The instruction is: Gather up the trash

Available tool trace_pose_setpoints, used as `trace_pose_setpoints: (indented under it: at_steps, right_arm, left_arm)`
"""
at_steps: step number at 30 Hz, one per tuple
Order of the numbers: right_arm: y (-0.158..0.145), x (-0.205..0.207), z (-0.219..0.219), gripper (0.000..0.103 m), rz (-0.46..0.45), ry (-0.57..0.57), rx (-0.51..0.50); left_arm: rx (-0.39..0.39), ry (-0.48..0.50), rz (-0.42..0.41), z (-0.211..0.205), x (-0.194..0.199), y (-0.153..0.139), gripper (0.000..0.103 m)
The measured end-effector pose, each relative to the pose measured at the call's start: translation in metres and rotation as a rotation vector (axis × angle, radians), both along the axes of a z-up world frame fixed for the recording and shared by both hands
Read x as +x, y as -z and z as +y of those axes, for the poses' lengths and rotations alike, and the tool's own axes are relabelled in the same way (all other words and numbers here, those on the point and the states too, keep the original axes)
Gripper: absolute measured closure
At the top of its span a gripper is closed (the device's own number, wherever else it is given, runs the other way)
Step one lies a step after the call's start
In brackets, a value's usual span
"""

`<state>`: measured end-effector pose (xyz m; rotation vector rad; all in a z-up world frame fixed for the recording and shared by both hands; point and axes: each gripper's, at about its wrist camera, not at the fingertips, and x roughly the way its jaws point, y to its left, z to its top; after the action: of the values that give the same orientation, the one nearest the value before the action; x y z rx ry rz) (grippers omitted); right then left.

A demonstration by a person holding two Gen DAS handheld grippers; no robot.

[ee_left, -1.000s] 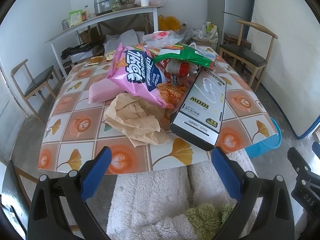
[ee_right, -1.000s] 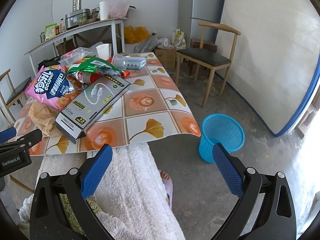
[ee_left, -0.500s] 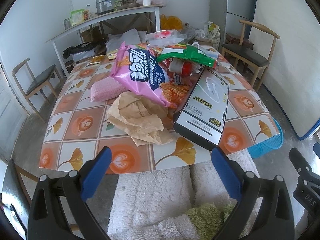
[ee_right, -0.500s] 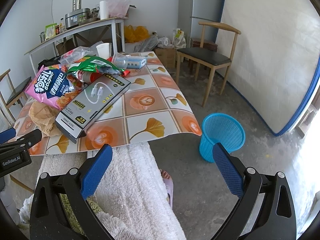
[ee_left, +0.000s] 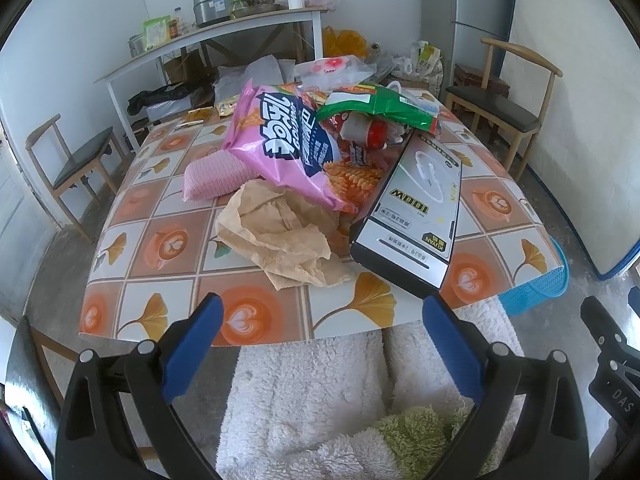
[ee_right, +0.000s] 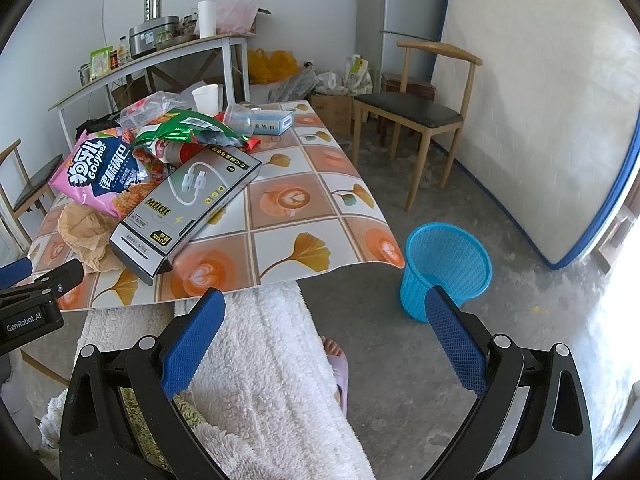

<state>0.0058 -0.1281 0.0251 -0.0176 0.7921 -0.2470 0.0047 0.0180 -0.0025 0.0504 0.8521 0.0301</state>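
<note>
A heap of trash lies on the tiled table (ee_left: 168,304): crumpled brown paper (ee_left: 280,232), a pink snack bag (ee_left: 288,140), a green wrapper (ee_left: 380,108), a long black and white cable box (ee_left: 420,208) and a pink cloth (ee_left: 212,176). The right wrist view shows the same box (ee_right: 188,200), snack bag (ee_right: 96,168), and a blue mesh bin (ee_right: 444,268) on the floor right of the table. My left gripper (ee_left: 320,340) is open and empty just short of the table's near edge. My right gripper (ee_right: 324,336) is open and empty, over the person's lap.
A white cup (ee_right: 206,98) and a small blue box (ee_right: 276,122) sit at the table's far end. Wooden chairs stand at the right (ee_right: 420,112) and left (ee_left: 76,160). A cluttered white shelf table (ee_left: 224,32) runs along the back wall. White fleece (ee_right: 272,360) covers the person's legs.
The left gripper has moved slightly forward and up toward the table; the heap looks a little closer. The right gripper has barely moved. Both stay open.
</note>
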Motion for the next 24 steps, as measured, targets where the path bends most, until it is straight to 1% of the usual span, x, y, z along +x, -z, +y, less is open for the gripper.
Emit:
trace_pose_setpoints:
  at_steps: [20, 24]
  right_arm:
    - [0.0017, 0.0010, 0.0007, 0.007, 0.005, 0.003, 0.005]
    - [0.0082, -0.0001, 0.0026, 0.007, 0.013, 0.009, 0.011]
  left_arm:
    - [0.005, -0.011, 0.009, 0.0031, 0.0005, 0.0023, 0.005]
    - [0.004, -0.011, 0.010, 0.0033, 0.0008, 0.0031, 0.005]
